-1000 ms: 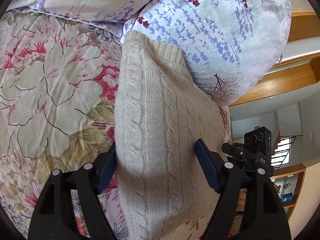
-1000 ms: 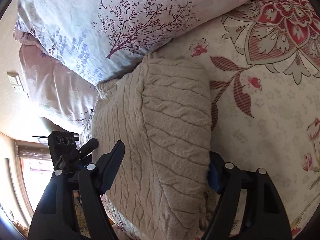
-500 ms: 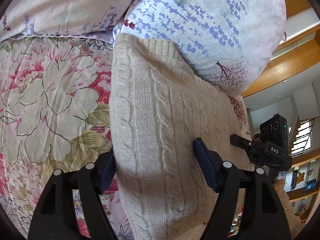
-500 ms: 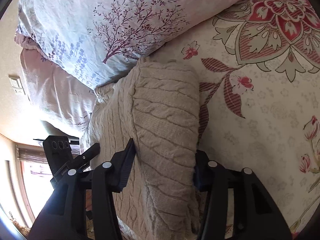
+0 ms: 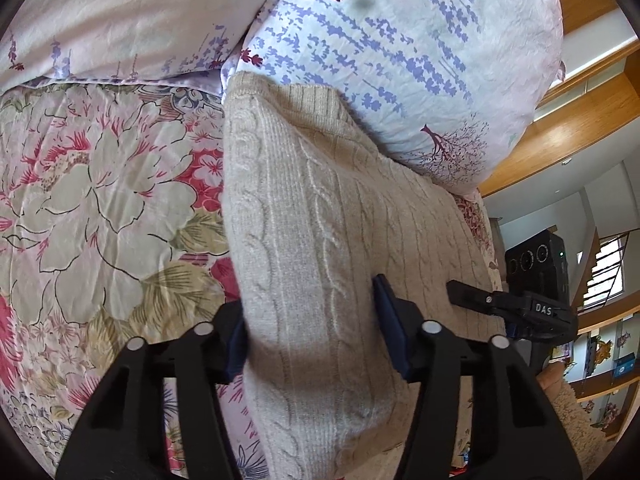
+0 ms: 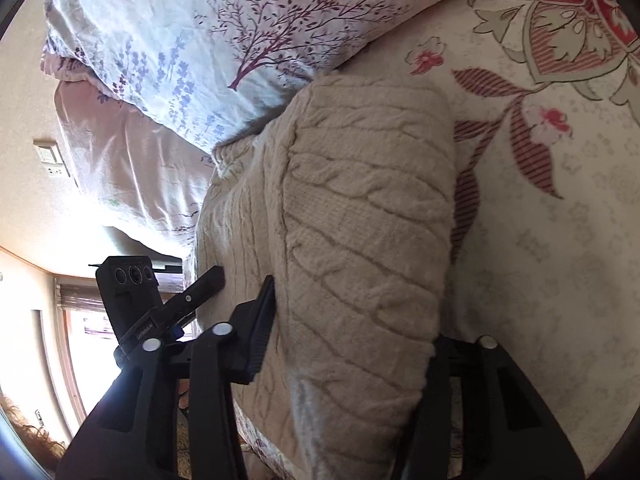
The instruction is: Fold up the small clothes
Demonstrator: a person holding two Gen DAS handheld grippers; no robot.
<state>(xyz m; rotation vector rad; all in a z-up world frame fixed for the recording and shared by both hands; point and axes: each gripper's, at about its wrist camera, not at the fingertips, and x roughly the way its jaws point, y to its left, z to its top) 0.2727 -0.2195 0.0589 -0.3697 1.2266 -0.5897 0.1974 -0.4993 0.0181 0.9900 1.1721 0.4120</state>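
A beige cable-knit sweater [image 5: 320,220] lies folded on a floral bedspread [image 5: 100,200], its far end against a pillow. My left gripper [image 5: 312,340] is shut on the sweater's left folded edge, with thick fabric bunched between its blue pads. The same sweater shows in the right wrist view [image 6: 360,220]. My right gripper [image 6: 352,332] is shut on its right folded edge; the right finger is mostly hidden by the knit. Each gripper shows in the other's view, my right one [image 5: 532,304] and my left one [image 6: 160,308].
A white pillow with purple and red flower print [image 5: 400,40] lies at the head of the bed, touching the sweater. A second pale pillow [image 5: 120,20] lies beside it. Wooden trim, shelves and a window lie beyond the bed edge [image 5: 600,280].
Both grippers have closed tighter on the sweater's edges, bunching the knit between the pads. The sweater has shifted slightly against the pillow.
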